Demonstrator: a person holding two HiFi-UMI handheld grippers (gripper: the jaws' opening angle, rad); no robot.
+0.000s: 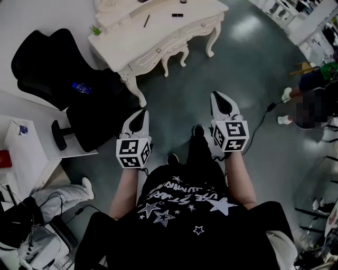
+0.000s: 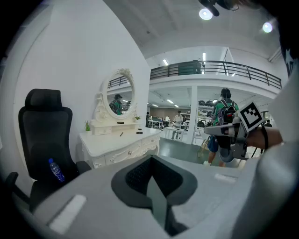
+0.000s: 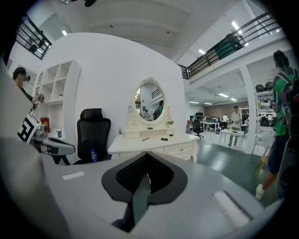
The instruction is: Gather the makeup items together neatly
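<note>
The white dressing table (image 1: 158, 39) stands well ahead of me, with an oval mirror (image 3: 148, 103) on it. On its top lie a thin dark pencil (image 1: 147, 21) and a small dark makeup item (image 1: 177, 15). The same pencil (image 3: 145, 138) and dark item (image 3: 164, 138) show in the right gripper view, and as pencil (image 2: 121, 134) and item (image 2: 138, 132) in the left gripper view. My left gripper (image 1: 142, 113) and right gripper (image 1: 217, 95) are held at waist height over the floor, far short of the table. Both are shut and empty.
A black office chair (image 1: 63, 79) with a blue water bottle (image 1: 82, 87) on its seat stands left of the table. A white desk (image 1: 26, 153) is at my left, a seated person's leg (image 1: 63, 198) beside it. People (image 1: 311, 103) and a floor cable (image 1: 261, 118) are at right.
</note>
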